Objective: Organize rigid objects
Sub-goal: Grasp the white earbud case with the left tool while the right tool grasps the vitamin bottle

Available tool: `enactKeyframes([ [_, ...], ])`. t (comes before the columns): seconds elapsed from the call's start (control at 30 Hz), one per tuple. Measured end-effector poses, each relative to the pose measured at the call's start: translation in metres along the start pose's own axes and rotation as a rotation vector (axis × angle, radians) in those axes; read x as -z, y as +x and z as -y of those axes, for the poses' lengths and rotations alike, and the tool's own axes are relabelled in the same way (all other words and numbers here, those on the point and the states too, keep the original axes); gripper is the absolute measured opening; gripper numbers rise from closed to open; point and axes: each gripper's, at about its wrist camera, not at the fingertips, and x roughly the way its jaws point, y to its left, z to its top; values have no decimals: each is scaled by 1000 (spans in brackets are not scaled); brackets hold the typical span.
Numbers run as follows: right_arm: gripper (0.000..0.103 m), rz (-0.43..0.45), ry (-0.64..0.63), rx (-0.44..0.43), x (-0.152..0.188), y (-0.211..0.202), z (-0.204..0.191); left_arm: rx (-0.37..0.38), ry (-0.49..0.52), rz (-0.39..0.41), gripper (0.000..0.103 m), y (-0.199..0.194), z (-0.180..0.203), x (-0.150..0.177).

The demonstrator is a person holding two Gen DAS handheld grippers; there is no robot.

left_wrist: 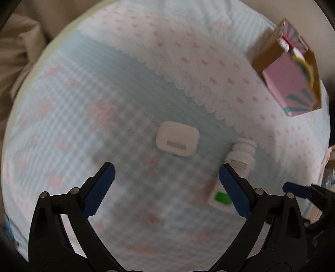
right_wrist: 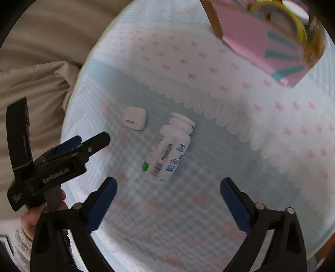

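A white earbud case (left_wrist: 177,141) lies on the checked cloth just ahead of my left gripper (left_wrist: 166,175), which is open and empty. It also shows in the right wrist view (right_wrist: 134,118). A white pill bottle (right_wrist: 170,146) lies on its side ahead of my right gripper (right_wrist: 168,188), which is open and empty. The bottle (left_wrist: 241,155) sits by the left gripper's right finger. A small green and white item (left_wrist: 220,198) lies beside the bottle, partly hidden; it shows as a green spot in the right wrist view (right_wrist: 144,166).
An open pink and brown cardboard box (left_wrist: 290,73) holding a yellow tape roll (right_wrist: 280,18) stands at the far right of the table. The left gripper (right_wrist: 62,154) and the hand holding it show at the left. Beige fabric (right_wrist: 37,83) lies beyond the table's left edge.
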Motion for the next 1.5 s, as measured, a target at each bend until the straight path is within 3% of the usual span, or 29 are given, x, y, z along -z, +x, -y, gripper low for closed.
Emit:
enactKeyframes([
  [0.27, 93, 12, 110, -15, -10, 41, 9, 11, 97, -20, 98, 46, 7, -24],
  [0.4, 90, -14, 150, -30, -17, 56, 12, 8, 113, -49, 82, 62, 9, -28],
  [0.57, 82, -23, 154, -21, -29, 70, 9, -3, 121, -57, 80, 72, 13, -32],
  [0.77, 80, -26, 152, -25, -32, 75, 13, -15, 129, -41, 79, 75, 15, -33],
  [0.87, 72, -29, 125, -1, -32, 76, 12, -25, 133, -28, 67, 78, 25, -19],
  [0.93, 68, -29, 108, 16, -34, 79, 7, -35, 128, -19, 57, 76, 24, -15],
  [1.0, 65, -26, 99, 23, -34, 82, 4, -32, 119, -14, 57, 74, 23, -14],
  [1.07, 54, -22, 78, 25, -34, 81, 2, -41, 115, -8, 57, 73, 25, -12],
  [1.5, 51, -9, 80, -56, -36, 56, 16, 1, -85, 34, 57, 33, 15, 14],
])
